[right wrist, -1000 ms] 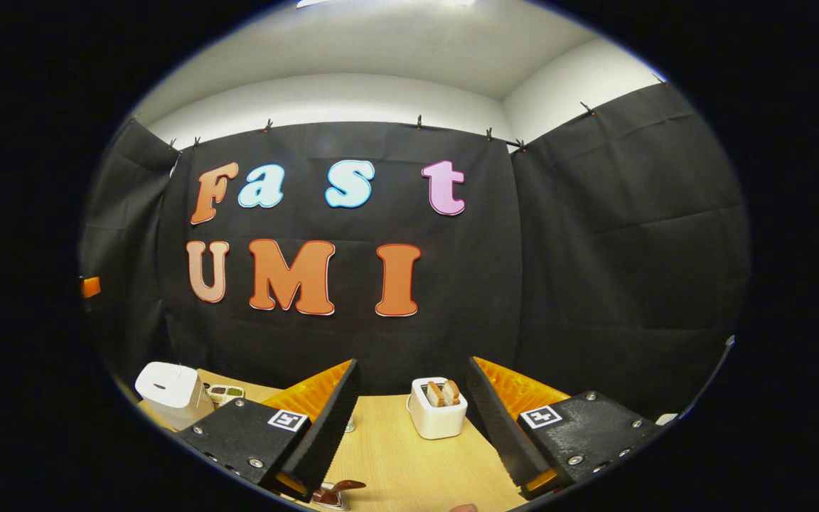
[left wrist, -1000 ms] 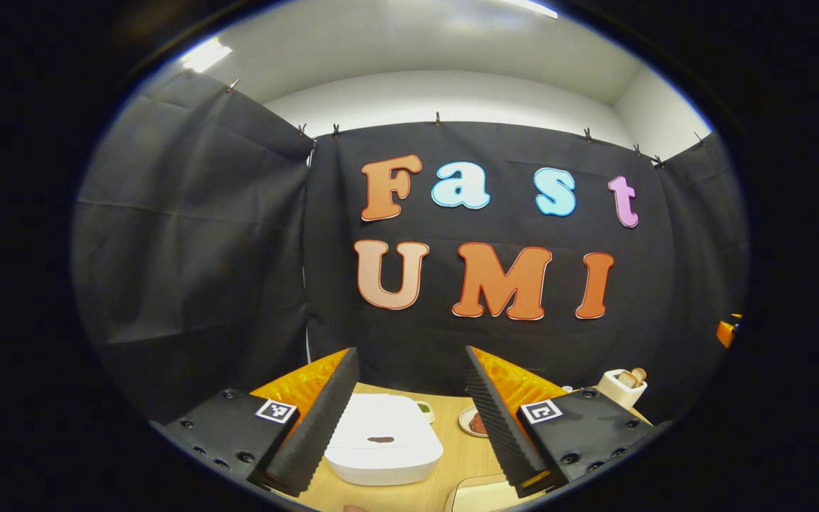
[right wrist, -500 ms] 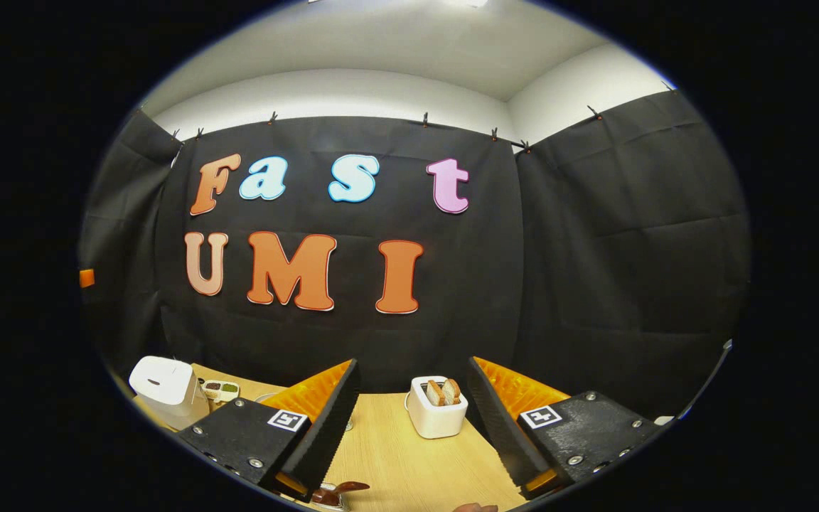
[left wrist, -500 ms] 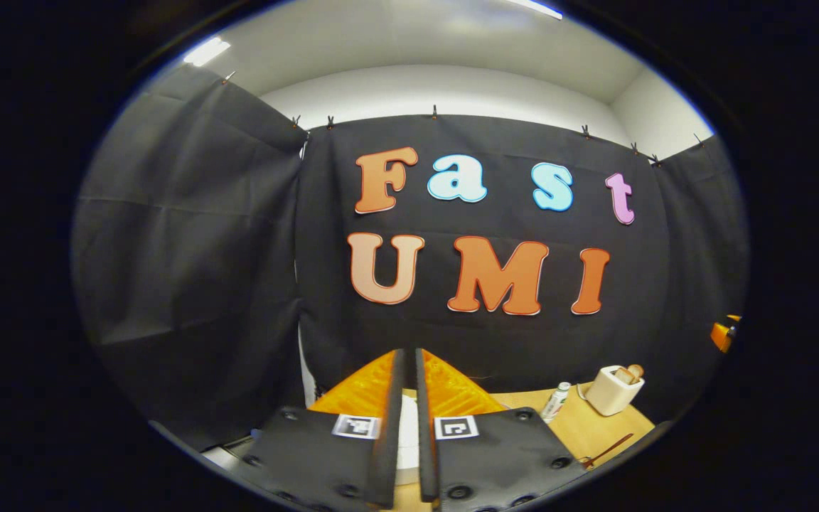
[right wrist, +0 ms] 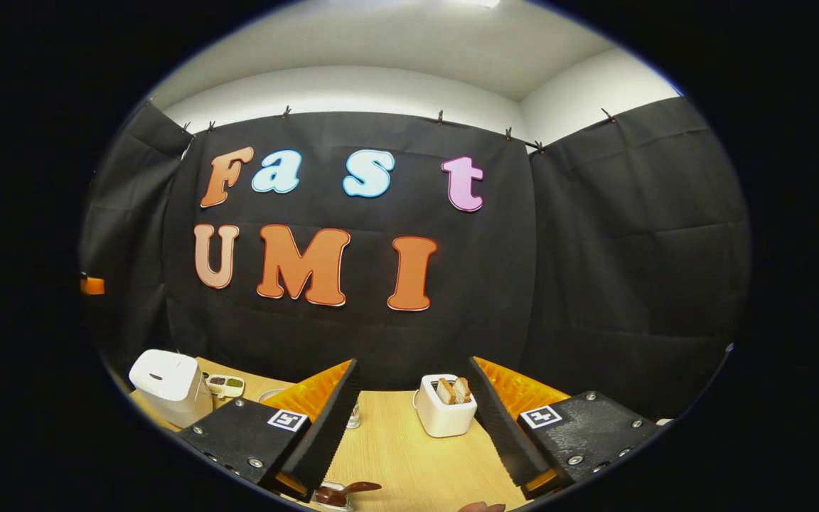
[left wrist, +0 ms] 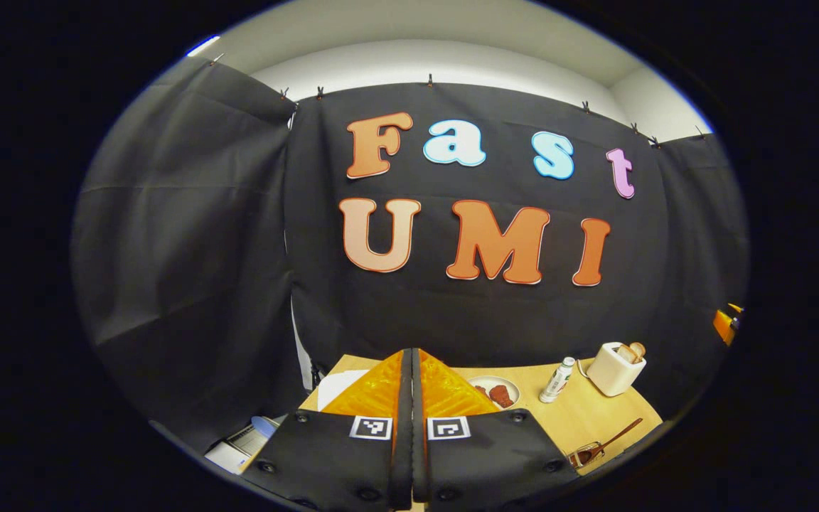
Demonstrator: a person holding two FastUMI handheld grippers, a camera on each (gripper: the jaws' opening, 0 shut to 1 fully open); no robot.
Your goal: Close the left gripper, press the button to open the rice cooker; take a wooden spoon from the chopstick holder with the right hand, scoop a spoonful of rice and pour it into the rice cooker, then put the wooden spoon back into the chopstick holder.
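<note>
Left gripper (left wrist: 410,427) pressed together, holding nothing
Right gripper (right wrist: 413,419) gapes wide, empty, above the table (right wrist: 409,455); rice cooker (right wrist: 168,384) lidded.

- The left hand-held gripper (left wrist: 411,370) has its two fingers pressed flat together, tips meeting in a thin seam, with nothing between them. It points level toward the far wall.
- The right hand-held gripper (right wrist: 413,377) has its fingers spread wide apart, holding nothing, and it too points toward the far wall.
- A sliver of a hand (right wrist: 482,507) shows at the near edge of the right gripper view.
</note>
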